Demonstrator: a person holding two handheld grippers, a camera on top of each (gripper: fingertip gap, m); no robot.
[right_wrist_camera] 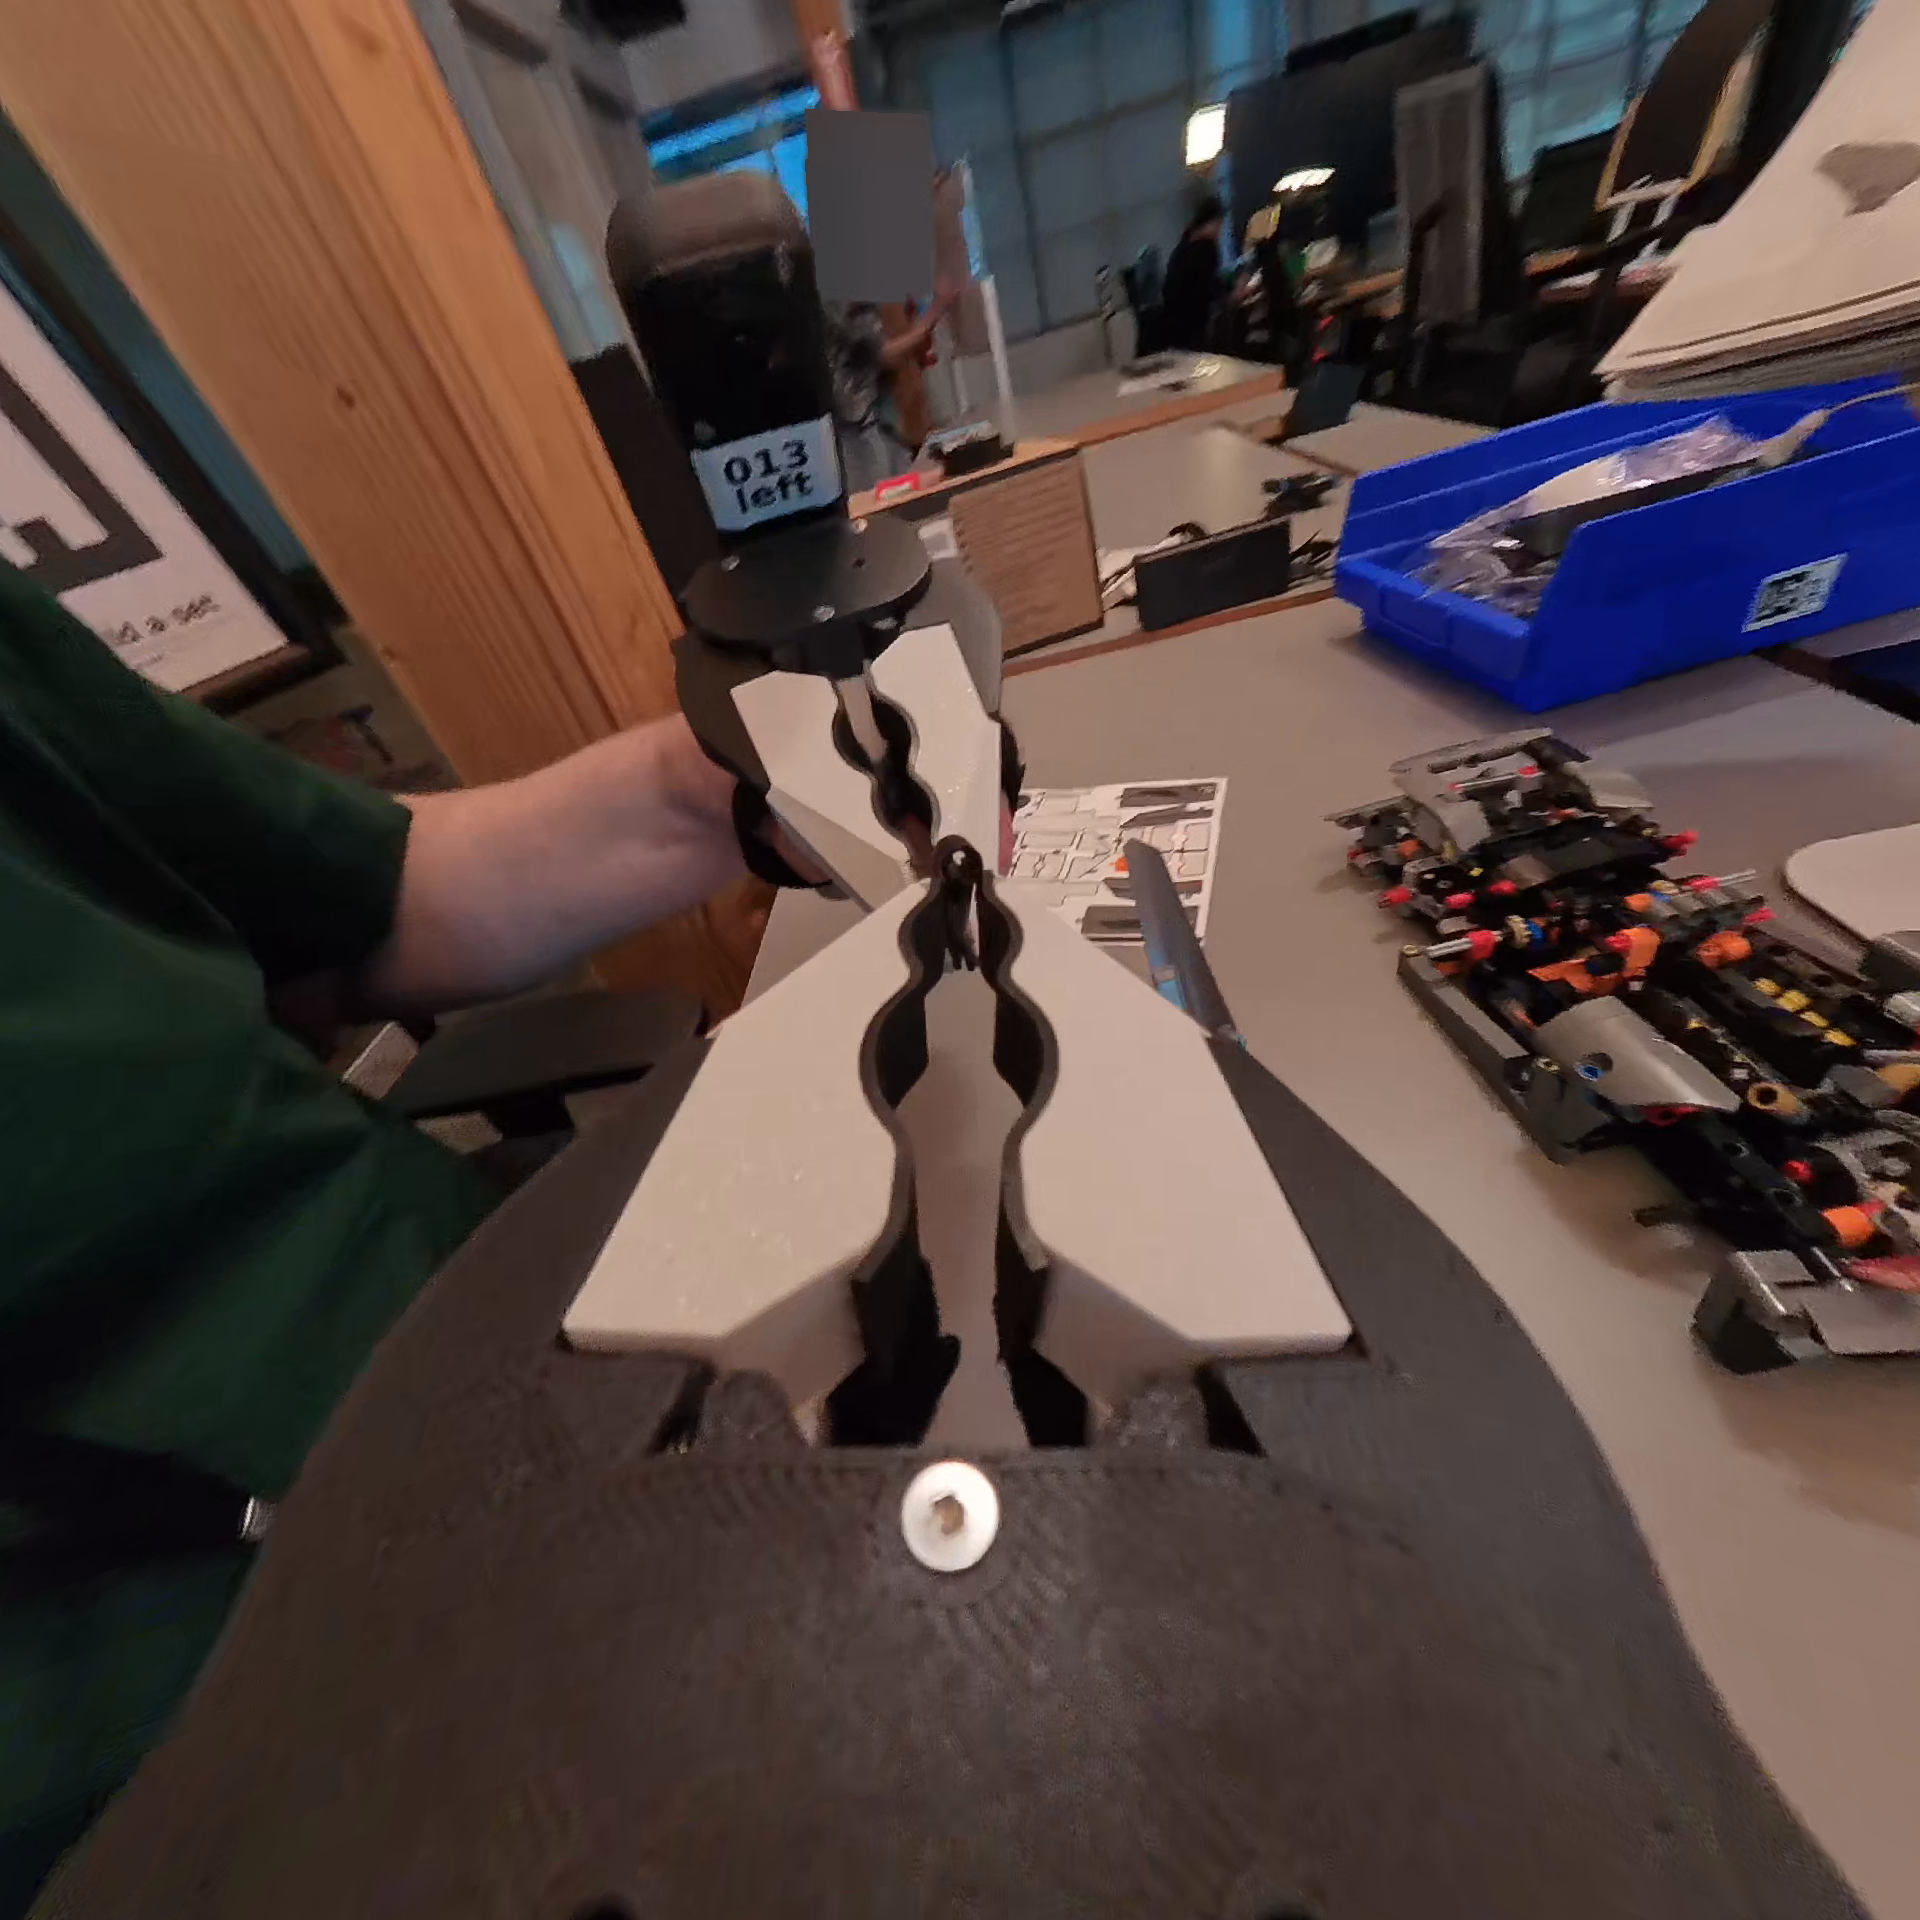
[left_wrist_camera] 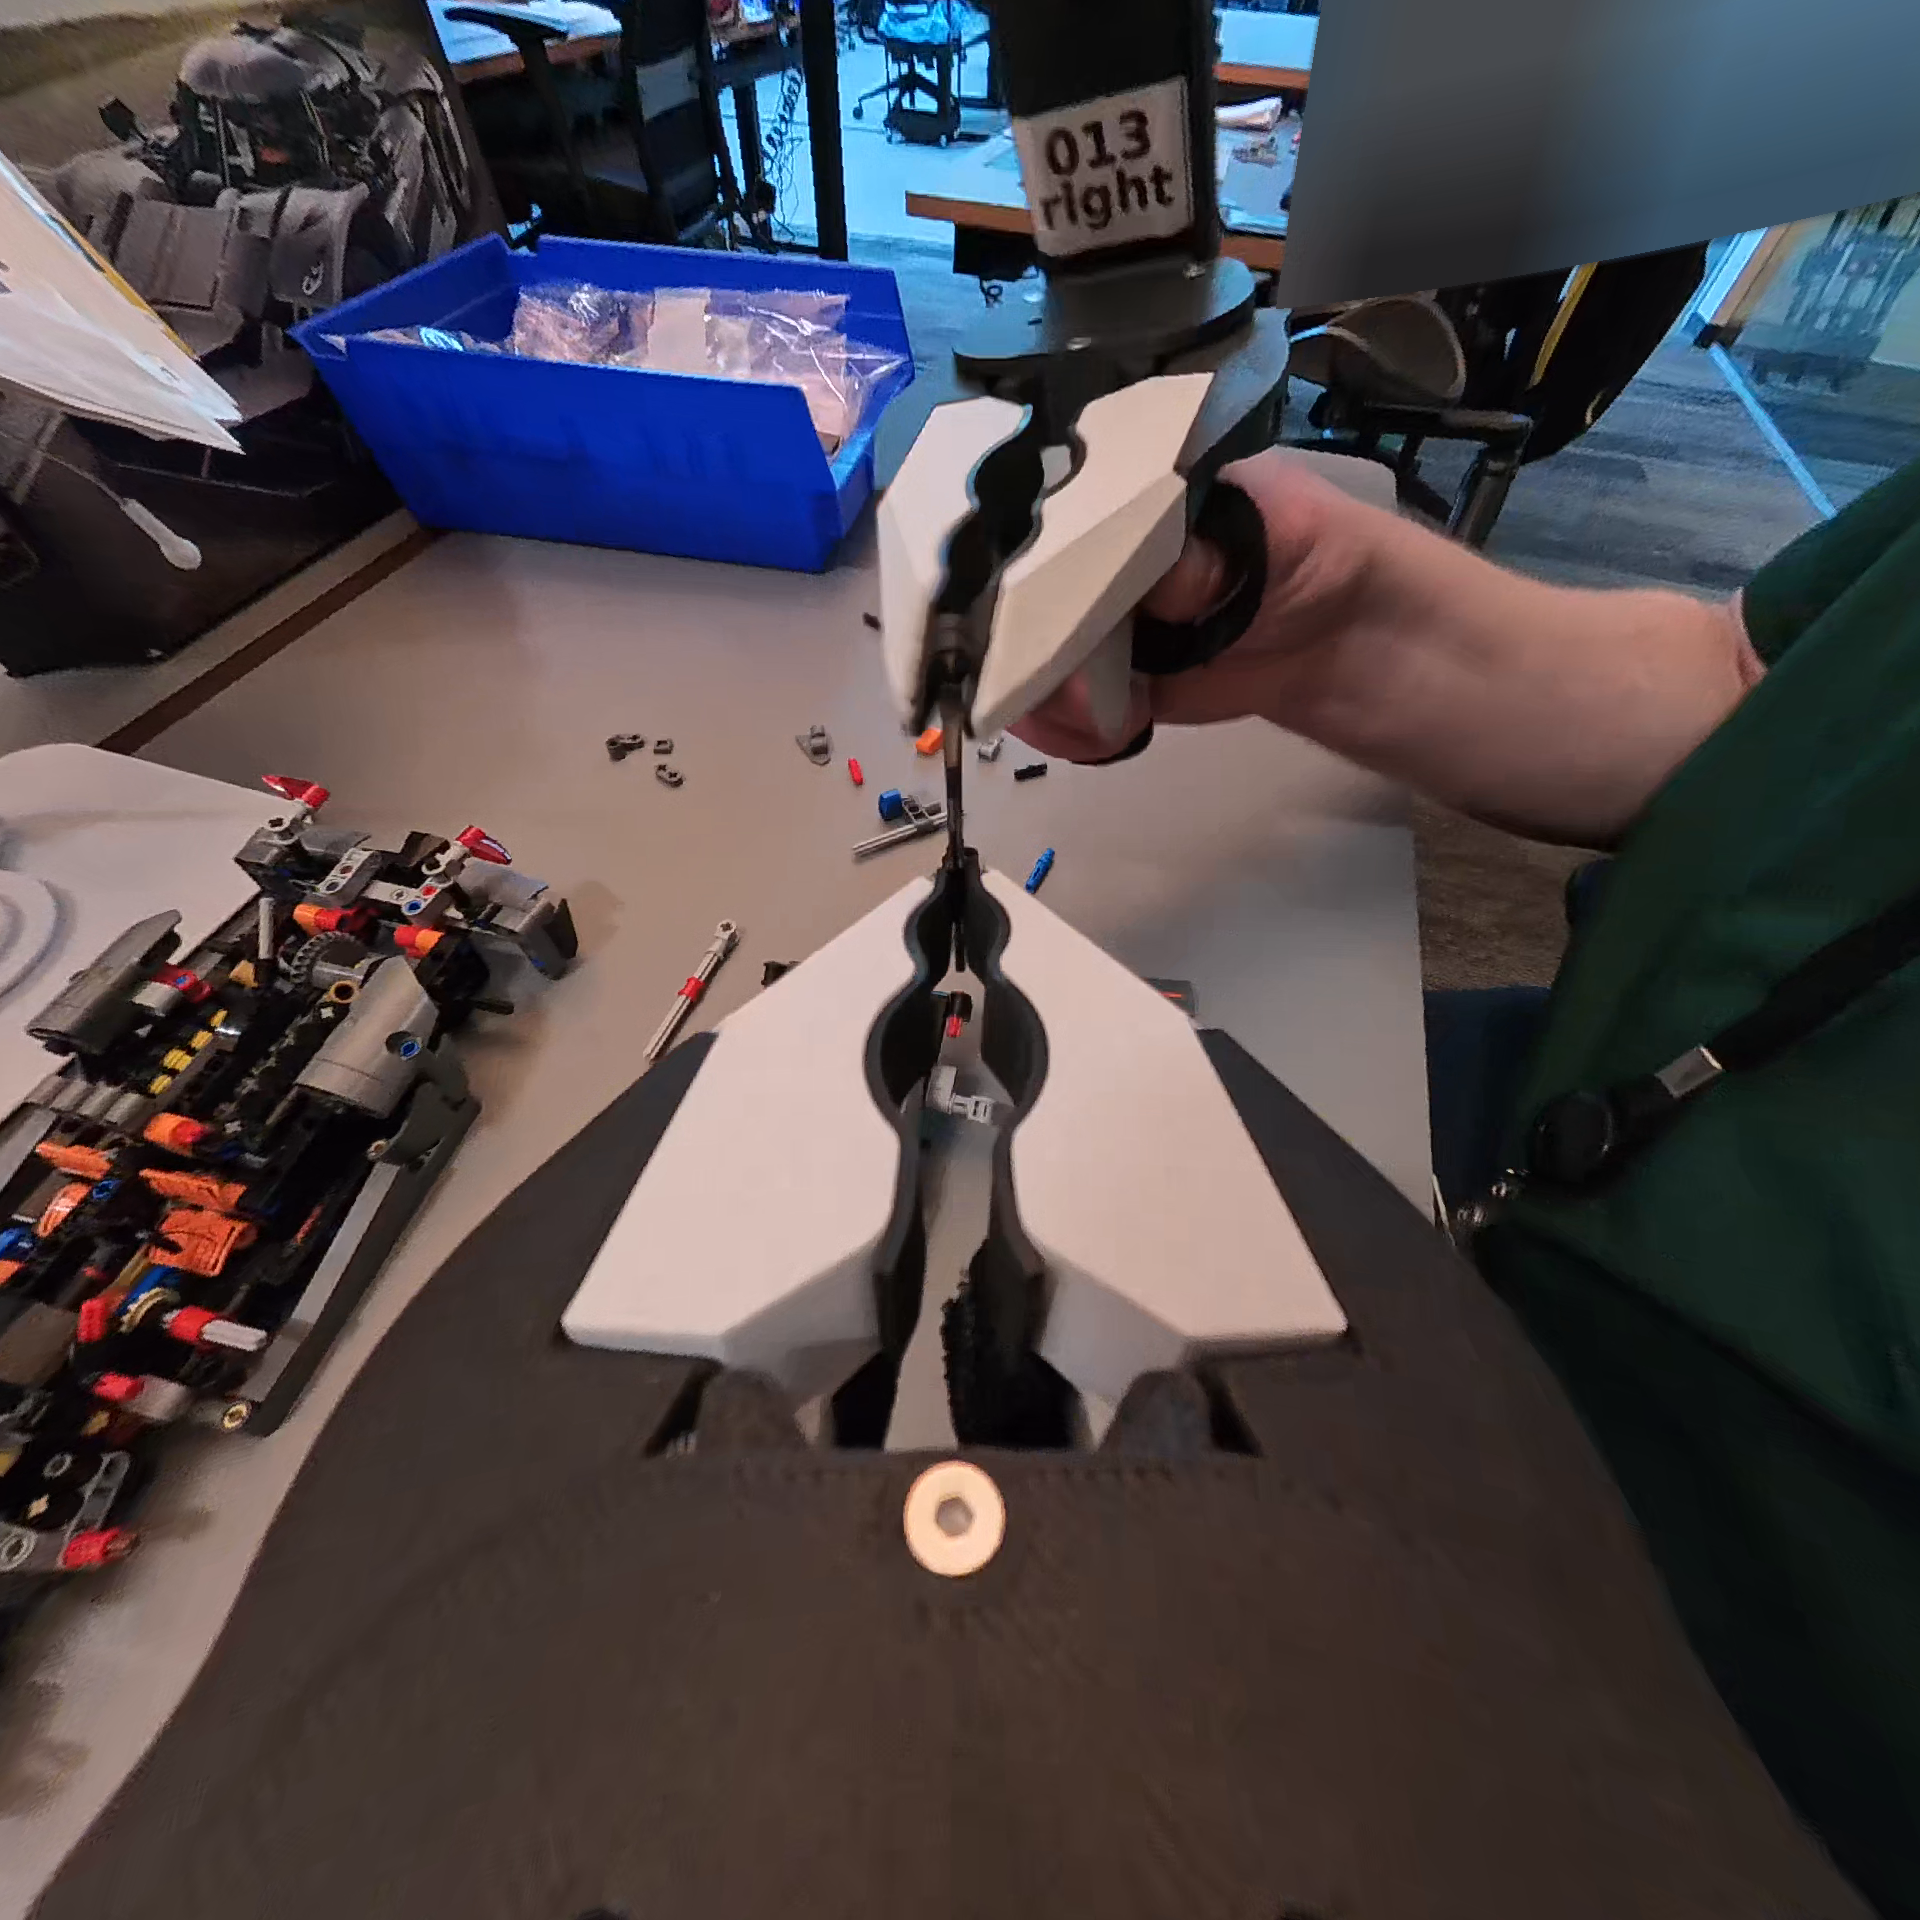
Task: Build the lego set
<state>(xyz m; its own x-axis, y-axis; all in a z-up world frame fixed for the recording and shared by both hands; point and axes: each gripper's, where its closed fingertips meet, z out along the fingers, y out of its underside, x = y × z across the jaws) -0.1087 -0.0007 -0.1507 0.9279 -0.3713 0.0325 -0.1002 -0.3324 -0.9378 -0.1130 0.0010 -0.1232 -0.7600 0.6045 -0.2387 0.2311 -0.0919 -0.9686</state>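
Note:
A thin black Lego piece (left_wrist_camera: 952,810) spans the gap between the two grippers, above the grey table. My left gripper (left_wrist_camera: 957,881) is shut on its near end. My right gripper (left_wrist_camera: 941,717), held by a hand, is shut on its far end. In the right wrist view the right gripper (right_wrist_camera: 956,883) pinches the black piece (right_wrist_camera: 958,914), whose ring end pokes out, and the left gripper (right_wrist_camera: 925,844) meets it tip to tip. The part-built Lego car chassis (left_wrist_camera: 239,1091) lies on the table to the left; it also shows in the right wrist view (right_wrist_camera: 1662,987).
A blue bin (left_wrist_camera: 623,436) of bagged parts stands at the back. Several loose small parts (left_wrist_camera: 883,795) and a grey axle (left_wrist_camera: 691,987) lie on the table (left_wrist_camera: 520,675). A sticker sheet (right_wrist_camera: 1122,852) and a long grey piece (right_wrist_camera: 1174,945) lie nearby. The set's box (left_wrist_camera: 260,187) stands at the back left. The tips of both grippers are at nearly the same place. Left tips and right tips are each some 20 cm from the grey axle (left_wrist_camera: 691,987).

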